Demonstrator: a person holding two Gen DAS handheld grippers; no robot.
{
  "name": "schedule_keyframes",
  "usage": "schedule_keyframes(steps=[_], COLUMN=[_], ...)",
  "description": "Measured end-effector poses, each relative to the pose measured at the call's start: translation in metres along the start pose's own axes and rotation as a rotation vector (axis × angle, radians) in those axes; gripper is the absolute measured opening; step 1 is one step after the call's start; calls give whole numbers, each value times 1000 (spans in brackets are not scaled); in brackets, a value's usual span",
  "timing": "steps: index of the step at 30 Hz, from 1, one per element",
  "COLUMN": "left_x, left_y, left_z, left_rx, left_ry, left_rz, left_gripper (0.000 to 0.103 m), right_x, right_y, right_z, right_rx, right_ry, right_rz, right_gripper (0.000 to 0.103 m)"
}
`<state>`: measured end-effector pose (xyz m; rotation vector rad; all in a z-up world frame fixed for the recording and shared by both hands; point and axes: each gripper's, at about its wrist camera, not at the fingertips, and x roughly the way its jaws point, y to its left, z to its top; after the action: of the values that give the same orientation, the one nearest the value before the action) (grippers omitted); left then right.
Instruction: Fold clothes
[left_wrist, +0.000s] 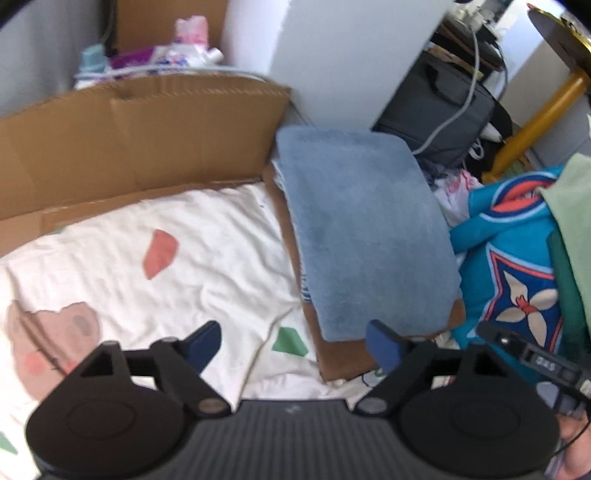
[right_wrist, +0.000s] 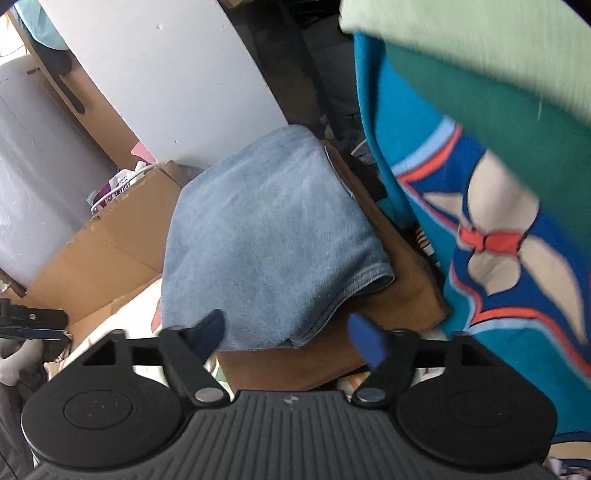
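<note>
I see a white printed sheet (left_wrist: 155, 240) spread below, a cardboard panel (left_wrist: 140, 136) behind it. The folded blue towel (left_wrist: 365, 229) lies on a brown cardboard piece (right_wrist: 399, 266), apparently beside a teal patterned cloth (right_wrist: 461, 206). My left tool (left_wrist: 293, 341) and right tool (right_wrist: 288, 334) both gape wide, holding nothing.

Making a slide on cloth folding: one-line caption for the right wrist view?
Open right gripper above a folded blue towel on a brown cardboard sheet.
</note>
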<state>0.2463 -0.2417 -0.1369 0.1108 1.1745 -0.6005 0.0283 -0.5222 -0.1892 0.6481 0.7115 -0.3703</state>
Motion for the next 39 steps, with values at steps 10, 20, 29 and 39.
schedule_keyframes(steps=[10,20,29,39], left_x=[-84,-175,-255,-314], left_y=[6,15,21,29], left_z=[5,8,-4,-32], left_rx=[26,-20,-47,-40], left_ry=[26,-46,-154,-219], left_rz=[113,156,152,148], left_gripper=[95,98,100,102], right_x=[-63,-126,-186,-248], right_y=[38,69,96,131], right_z=[26,42,52,62], right_rx=[-104,-110,-97,-99], right_ry=[30,21,-7,-3], right_rz=[-50,-54,-48,6], right_gripper=[102,102,102,103])
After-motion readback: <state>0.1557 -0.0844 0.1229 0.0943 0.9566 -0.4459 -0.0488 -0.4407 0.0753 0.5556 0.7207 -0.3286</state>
